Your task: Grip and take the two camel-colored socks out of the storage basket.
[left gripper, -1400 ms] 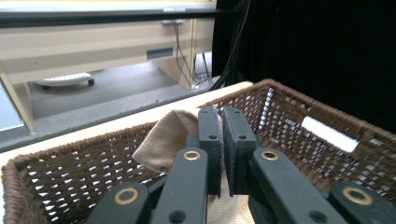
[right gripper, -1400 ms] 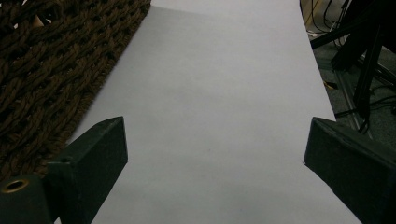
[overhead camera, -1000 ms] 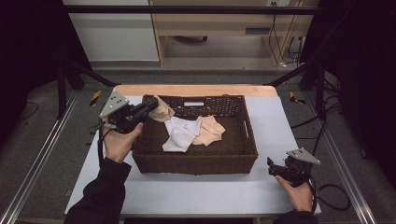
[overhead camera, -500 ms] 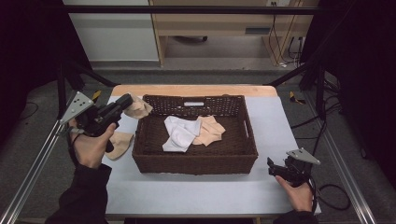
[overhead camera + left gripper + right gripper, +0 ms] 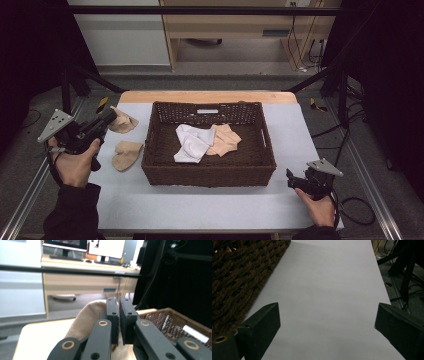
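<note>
Our left gripper (image 5: pixel 111 117) is clenched on a beige sock (image 5: pixel 123 121), which it holds up at the left of the brown wicker basket (image 5: pixel 160 165); in the left gripper view the cloth (image 5: pixel 85 320) bulges behind the nearly closed jaws. A second beige sock (image 5: pixel 126 154) lies on the grey table (image 5: pixel 210 205) just beside the basket. Inside the basket lie a white cloth (image 5: pixel 192 144) and a peach cloth (image 5: pixel 225 140). Our right gripper (image 5: pixel 291 179) rests on the table with jaws wide apart, holding nothing.
</note>
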